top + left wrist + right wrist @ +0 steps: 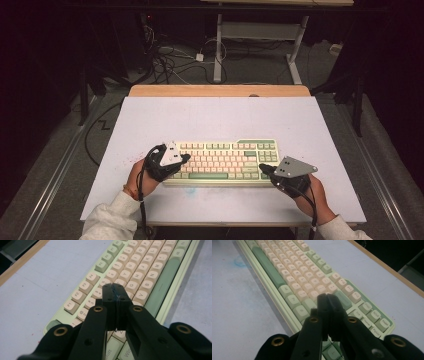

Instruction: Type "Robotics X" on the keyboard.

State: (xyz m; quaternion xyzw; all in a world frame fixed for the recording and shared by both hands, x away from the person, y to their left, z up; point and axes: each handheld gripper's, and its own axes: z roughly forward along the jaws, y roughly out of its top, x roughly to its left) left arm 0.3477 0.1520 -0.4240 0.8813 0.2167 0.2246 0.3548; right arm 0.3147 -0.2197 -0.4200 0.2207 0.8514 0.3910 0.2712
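Left gripper (184, 158) pinched shut, empty, over keyboard's (225, 161) 9 o'clock end | right gripper (263, 168) same, 3 o'clock end | keyboard lies long 9-to-3 on table (210, 115)

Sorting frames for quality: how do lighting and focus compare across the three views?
High view: table evenly lit, surroundings dark. Left gripper view: keyboard legends readable, the left claw close and softer. Right gripper view: right claw dark, far keys blurred.

Pale green keyboard (222, 161) with cream keys

It lies flat, between both tools, their closed tips over its ends.
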